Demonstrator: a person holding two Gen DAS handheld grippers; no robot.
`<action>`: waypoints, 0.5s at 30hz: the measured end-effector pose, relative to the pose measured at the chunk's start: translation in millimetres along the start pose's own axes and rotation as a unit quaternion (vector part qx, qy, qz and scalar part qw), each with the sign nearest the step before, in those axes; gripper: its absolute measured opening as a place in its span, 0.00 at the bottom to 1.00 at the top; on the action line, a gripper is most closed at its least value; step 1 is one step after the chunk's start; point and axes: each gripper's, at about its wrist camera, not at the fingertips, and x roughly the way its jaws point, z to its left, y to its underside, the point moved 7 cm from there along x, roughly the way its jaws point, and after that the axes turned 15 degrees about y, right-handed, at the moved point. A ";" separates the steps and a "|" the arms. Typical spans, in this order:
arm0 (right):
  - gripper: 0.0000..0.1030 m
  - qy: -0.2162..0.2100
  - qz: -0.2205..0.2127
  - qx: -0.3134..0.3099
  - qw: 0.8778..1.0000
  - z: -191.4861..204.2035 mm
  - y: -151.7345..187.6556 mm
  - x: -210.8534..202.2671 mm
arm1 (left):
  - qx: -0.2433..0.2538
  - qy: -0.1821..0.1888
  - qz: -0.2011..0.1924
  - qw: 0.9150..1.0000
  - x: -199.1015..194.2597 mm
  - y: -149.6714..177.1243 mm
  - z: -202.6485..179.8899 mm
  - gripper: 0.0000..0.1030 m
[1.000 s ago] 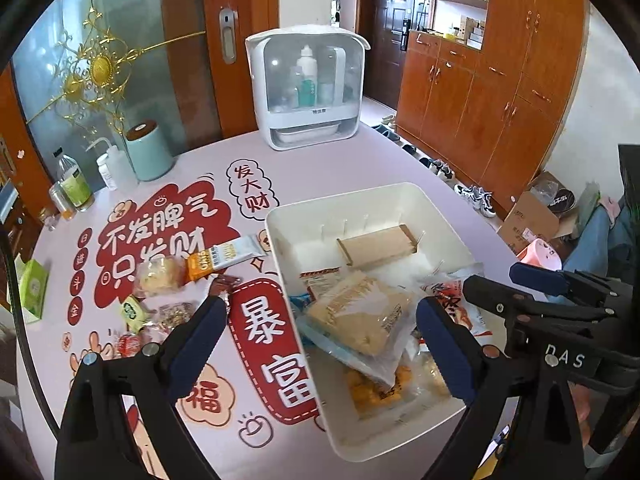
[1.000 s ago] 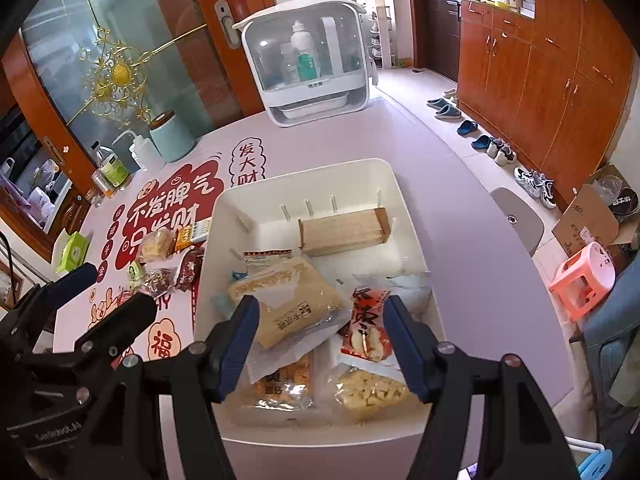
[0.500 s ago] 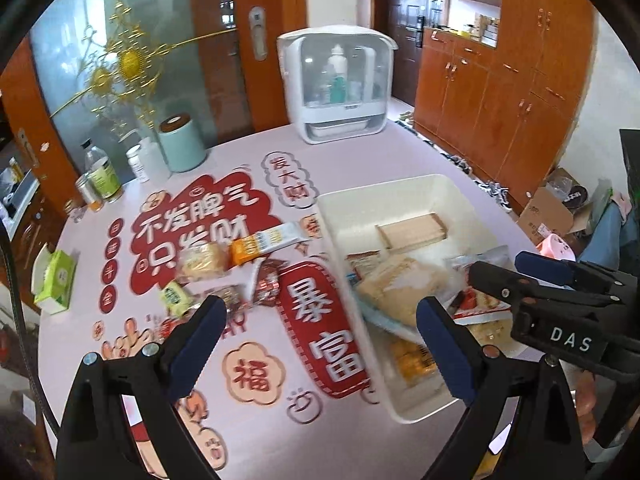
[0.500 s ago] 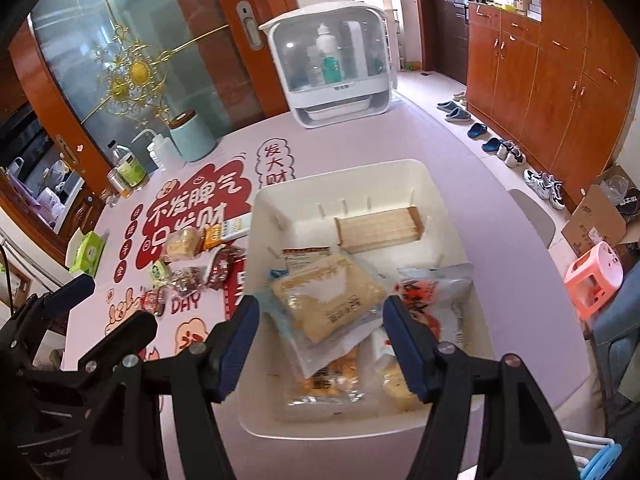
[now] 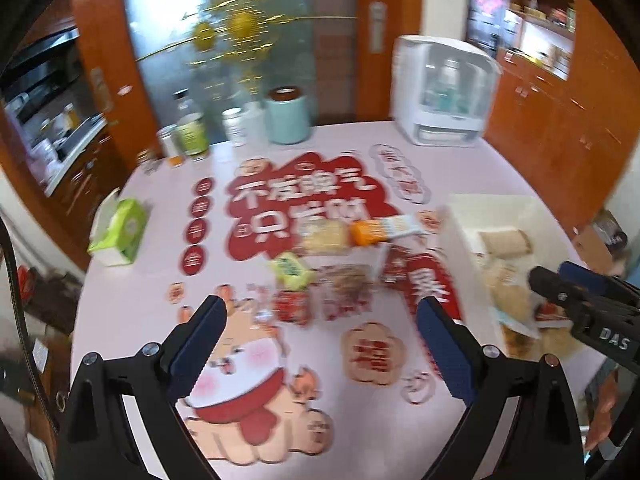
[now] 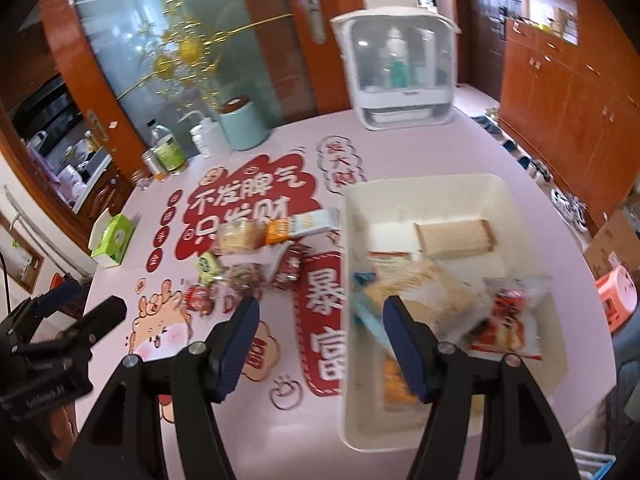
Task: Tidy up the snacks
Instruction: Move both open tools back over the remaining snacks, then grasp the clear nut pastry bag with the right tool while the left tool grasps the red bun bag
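A white bin (image 6: 496,190) on the pink table holds several snack packs, among them a brown wafer pack (image 6: 454,238) and a red pack (image 6: 506,324); it also shows in the left wrist view (image 5: 460,216). Loose snacks lie left of it: an orange bar (image 5: 380,230), a yellow cake (image 5: 322,236), a green pack (image 5: 292,270), a red pack (image 5: 294,304). My left gripper (image 5: 320,336) is open and empty, above the table in front of the loose snacks. My right gripper (image 6: 320,336) is open and empty, over the bin's left edge.
At the table's back stand a white cabinet (image 6: 396,68), a mint canister (image 6: 240,124), bottles (image 5: 192,128) and a white pump bottle (image 6: 206,138). A green tissue box (image 5: 120,232) sits at the left edge. Wooden cupboards stand on the right.
Both grippers have swung left, away from the bin toward the loose snacks. Both stay open and empty. The views are motion-blurred now.
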 end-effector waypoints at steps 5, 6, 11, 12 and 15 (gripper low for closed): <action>0.63 -0.012 -0.016 -0.024 1.000 37.8 -13.0 6.2 | -0.029 -0.024 -0.005 0.999 -2.9 -6.4 56.8 0.93; 0.63 -0.013 -0.017 -0.027 0.999 44.8 -16.2 8.6 | -0.030 -0.025 -0.005 0.999 -2.0 -7.9 61.8 0.93; 0.63 -0.018 -0.019 -0.033 0.999 75.4 -34.9 26.4 | -0.022 -0.020 0.011 0.999 19.8 -16.1 84.2 0.93; 0.63 -0.020 -0.019 -0.035 0.999 81.3 -38.4 31.1 | -0.021 -0.020 0.013 0.999 24.6 -17.1 84.8 0.93; 0.63 -0.025 -0.009 -0.041 0.999 98.7 -45.8 49.9 | -0.017 -0.006 0.035 0.999 52.6 -15.3 88.5 0.93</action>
